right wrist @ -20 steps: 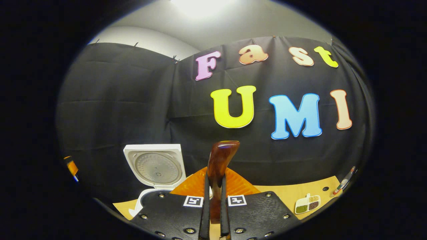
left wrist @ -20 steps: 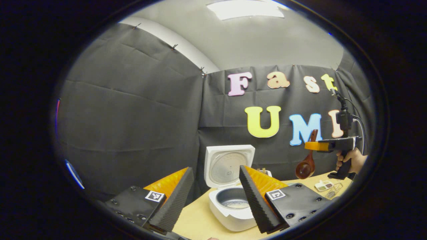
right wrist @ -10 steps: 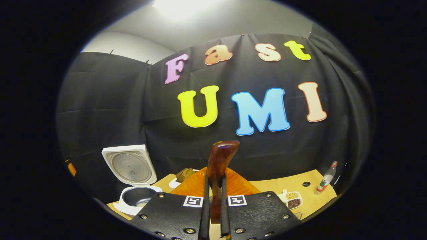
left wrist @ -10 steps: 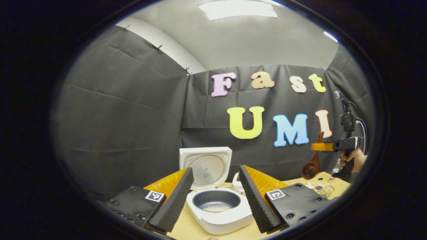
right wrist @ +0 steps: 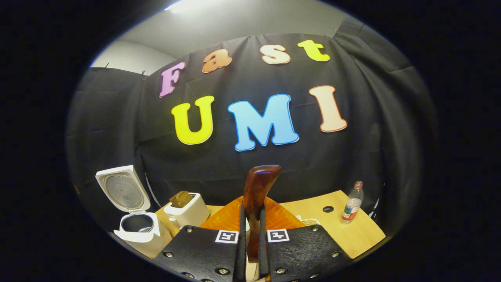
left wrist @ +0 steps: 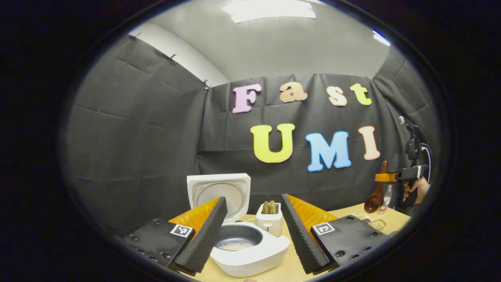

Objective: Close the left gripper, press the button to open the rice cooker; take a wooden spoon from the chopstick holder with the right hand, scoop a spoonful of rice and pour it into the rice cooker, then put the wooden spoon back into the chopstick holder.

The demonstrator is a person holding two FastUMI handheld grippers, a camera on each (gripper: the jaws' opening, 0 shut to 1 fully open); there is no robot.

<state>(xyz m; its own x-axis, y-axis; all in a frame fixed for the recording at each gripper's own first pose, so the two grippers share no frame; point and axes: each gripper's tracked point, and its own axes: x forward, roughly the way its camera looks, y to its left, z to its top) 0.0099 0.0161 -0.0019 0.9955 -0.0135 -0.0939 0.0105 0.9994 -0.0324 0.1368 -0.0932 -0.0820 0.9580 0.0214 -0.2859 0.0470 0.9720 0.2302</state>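
Note:
The white rice cooker [left wrist: 250,254] stands open on the wooden table, lid [left wrist: 219,194] up, with some rice in its dark pot [left wrist: 236,239]. My left gripper [left wrist: 253,225] hovers open just above and in front of it. Far right in the left gripper view, a hand holds my right gripper [left wrist: 381,177] above the table, shut on the brown wooden spoon [left wrist: 375,197], bowl hanging down. In the right gripper view the spoon handle [right wrist: 256,196] stands upright between the shut fingers of the right gripper [right wrist: 251,250]. The cooker [right wrist: 137,231] sits at the lower left there.
A white toaster [left wrist: 269,219] with bread slices stands right of the cooker, also toaster [right wrist: 188,211]. A plastic bottle [right wrist: 352,205] stands at the table's back right near a round hole [right wrist: 328,209]. A wire rack [left wrist: 375,224] and small dish lie under the right gripper.
My right gripper has carried the spoon rightward and away from the cooker. The left gripper view has swung right, so the cooker slid left and the toaster came into sight.

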